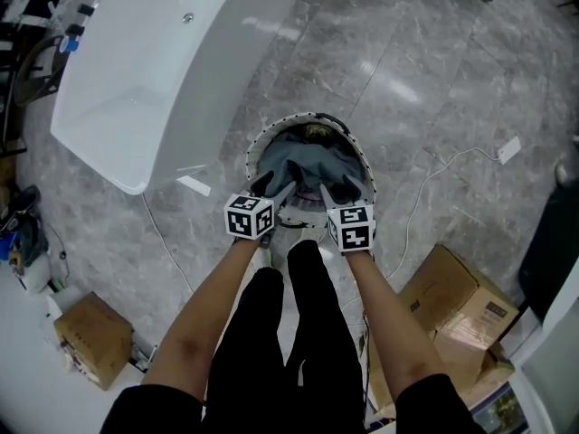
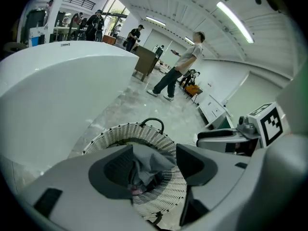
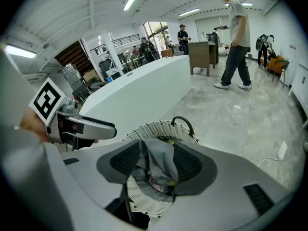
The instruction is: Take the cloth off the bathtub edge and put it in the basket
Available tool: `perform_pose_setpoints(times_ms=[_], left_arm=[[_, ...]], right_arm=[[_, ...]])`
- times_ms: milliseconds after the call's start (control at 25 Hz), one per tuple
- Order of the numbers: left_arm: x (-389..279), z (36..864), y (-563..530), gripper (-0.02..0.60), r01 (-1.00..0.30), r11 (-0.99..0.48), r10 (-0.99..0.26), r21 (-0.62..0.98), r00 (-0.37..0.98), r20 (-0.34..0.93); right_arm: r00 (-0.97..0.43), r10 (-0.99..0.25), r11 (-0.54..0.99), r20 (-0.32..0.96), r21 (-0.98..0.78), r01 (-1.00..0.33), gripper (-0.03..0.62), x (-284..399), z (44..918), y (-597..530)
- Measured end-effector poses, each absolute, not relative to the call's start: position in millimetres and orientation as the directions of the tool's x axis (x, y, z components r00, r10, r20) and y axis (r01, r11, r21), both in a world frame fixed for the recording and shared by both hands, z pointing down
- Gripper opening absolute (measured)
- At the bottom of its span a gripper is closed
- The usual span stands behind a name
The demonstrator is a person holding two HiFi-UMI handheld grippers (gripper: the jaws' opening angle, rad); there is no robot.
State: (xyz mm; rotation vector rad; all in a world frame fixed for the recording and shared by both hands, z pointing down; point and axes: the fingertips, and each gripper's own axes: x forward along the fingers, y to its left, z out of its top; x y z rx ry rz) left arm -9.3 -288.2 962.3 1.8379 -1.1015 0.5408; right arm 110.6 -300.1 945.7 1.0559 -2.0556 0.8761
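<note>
A grey cloth lies bunched inside the white wicker basket, which stands on the floor beside the white bathtub. Both grippers hang over the basket's near rim. My left gripper is open; in the left gripper view the cloth sits loosely between its wide-set pads, above the basket. My right gripper is open too, with a fold of the cloth in the gap between its pads over the basket. The tub edge shows no cloth.
Grey marble floor surrounds the basket. Cardboard boxes stand at the lower left and lower right. A white cable runs across the floor at the right. A person walks in the background; the holder's black-clad legs are below the grippers.
</note>
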Motion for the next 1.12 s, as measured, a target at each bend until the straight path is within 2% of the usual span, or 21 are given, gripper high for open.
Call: perform_pose_setpoints(times_ms=[280, 520, 880, 1120], left_arm=[[-2.1, 927.3, -287.2, 0.275, -0.838, -0.226, -0.519, 0.497, 0.535, 0.666], [5.1, 859.9, -270.0, 0.275, -0.803, -0.275, -0.570, 0.529, 0.579, 0.583], [-15.1, 676.3, -223.3, 0.267, -0.757, -0.438, -0.661, 0.485, 0.637, 0.396], [-28.6, 560.1, -150.4, 0.265, -0.670, -0.597, -0.618, 0.441, 0.734, 0.280]], right_arm=[[-0.447, -0.468, 0.430, 0.762, -0.245, -0.869, 0.215, 106.0, 912.7, -287.3], [-0.431, -0.545, 0.383, 0.719, -0.243, -0.891, 0.215, 105.0, 856.0, -269.6], [-0.377, -0.675, 0.347, 0.634, -0.179, -0.921, 0.215, 87.5, 706.0, -210.3], [-0.375, -0.737, 0.397, 0.562, -0.088, -0.913, 0.213, 44.4, 583.1, -148.6]])
